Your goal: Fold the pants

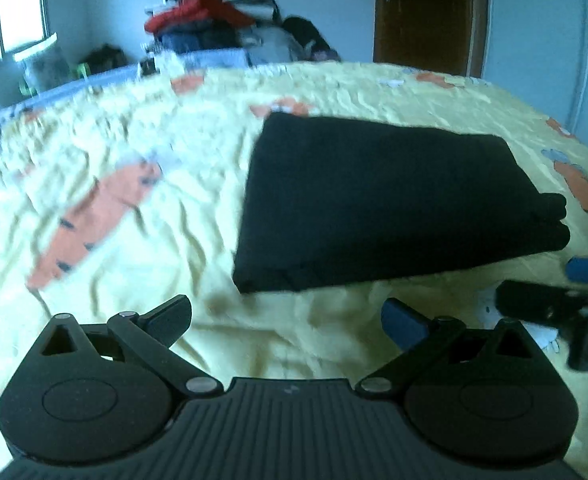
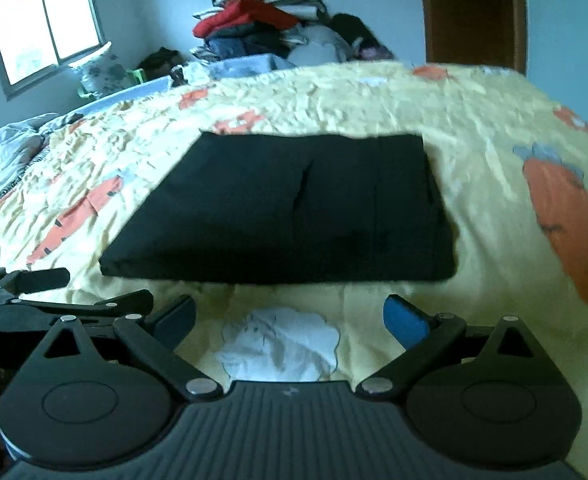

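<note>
Black pants (image 1: pixel 385 200) lie folded into a flat rectangle on the yellow carrot-print bedspread (image 1: pixel 134 240). In the right wrist view the pants (image 2: pixel 294 208) sit straight ahead. My left gripper (image 1: pixel 288 318) is open and empty, short of the pants' near left corner. My right gripper (image 2: pixel 290 318) is open and empty, just short of the pants' near edge. The right gripper also shows at the right edge of the left wrist view (image 1: pixel 565 292). The left gripper shows at the left edge of the right wrist view (image 2: pixel 34 284).
A pile of clothes (image 2: pixel 270 24) is stacked beyond the far side of the bed. A window (image 2: pixel 42 28) is at the left, a brown door (image 2: pixel 473 12) at the right. A white rabbit print (image 2: pixel 282 344) lies under the right gripper. Crumpled bedding (image 2: pixel 10 140) is at the left.
</note>
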The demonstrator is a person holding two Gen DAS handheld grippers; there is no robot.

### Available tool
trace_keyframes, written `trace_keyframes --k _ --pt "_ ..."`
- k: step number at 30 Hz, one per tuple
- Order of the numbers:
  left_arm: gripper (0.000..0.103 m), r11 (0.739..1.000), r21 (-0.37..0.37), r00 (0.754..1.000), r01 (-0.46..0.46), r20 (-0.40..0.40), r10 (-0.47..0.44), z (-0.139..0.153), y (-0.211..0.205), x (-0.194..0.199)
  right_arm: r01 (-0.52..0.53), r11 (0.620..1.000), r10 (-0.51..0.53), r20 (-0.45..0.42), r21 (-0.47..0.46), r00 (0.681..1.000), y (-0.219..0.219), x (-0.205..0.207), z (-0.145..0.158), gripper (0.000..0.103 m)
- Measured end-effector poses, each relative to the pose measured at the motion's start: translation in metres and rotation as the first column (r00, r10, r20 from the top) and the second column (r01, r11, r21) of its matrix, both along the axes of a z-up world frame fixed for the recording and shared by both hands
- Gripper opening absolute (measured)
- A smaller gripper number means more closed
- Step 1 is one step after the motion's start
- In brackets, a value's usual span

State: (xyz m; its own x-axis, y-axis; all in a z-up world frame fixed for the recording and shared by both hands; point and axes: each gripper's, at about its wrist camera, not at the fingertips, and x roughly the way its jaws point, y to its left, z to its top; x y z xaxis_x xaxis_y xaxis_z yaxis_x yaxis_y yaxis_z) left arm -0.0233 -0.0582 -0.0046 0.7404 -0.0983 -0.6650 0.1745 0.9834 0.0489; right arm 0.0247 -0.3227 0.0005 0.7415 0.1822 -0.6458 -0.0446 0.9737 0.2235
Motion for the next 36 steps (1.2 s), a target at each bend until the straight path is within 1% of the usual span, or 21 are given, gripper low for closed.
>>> trace_keyframes --k 2,7,14,19,28,36 --pt "0.103 1.000 -0.007 1.000 -0.008 -0.009 0.008 -0.005 0.001 0.002 0.007 1.000 -0.007 -0.011 0.006 1.000 0.001 0.001 -0.006 0.101" --pt "0.103 0.999 -0.027 1.000 -0.028 -0.002 0.028 -0.011 0.004 0.000 0.015 1.000 -0.015 0.005 -0.007 1.000 0.002 -0.002 -0.008 0.101" --pt "0.103 0.999 -0.021 0.999 -0.030 0.010 0.030 -0.012 0.003 -0.002 0.014 1.000 -0.014 -0.001 -0.013 1.000 0.006 -0.002 -0.014 0.101" --pt "0.103 0.999 -0.033 0.999 -0.033 0.022 0.033 -0.014 0.005 -0.002 0.025 0.999 -0.024 0.008 -0.043 1.000 0.010 -0.002 -0.020 0.101" --pt "0.103 0.999 -0.032 0.999 -0.038 0.038 0.040 -0.016 0.004 -0.005 0.026 0.997 -0.025 0.021 -0.070 0.999 0.012 -0.002 -0.022 0.103" --pt "0.103 0.999 -0.036 0.998 -0.039 0.039 0.041 -0.016 0.004 -0.006 0.024 0.998 -0.022 0.033 -0.053 0.999 0.009 -0.004 -0.023 0.103"
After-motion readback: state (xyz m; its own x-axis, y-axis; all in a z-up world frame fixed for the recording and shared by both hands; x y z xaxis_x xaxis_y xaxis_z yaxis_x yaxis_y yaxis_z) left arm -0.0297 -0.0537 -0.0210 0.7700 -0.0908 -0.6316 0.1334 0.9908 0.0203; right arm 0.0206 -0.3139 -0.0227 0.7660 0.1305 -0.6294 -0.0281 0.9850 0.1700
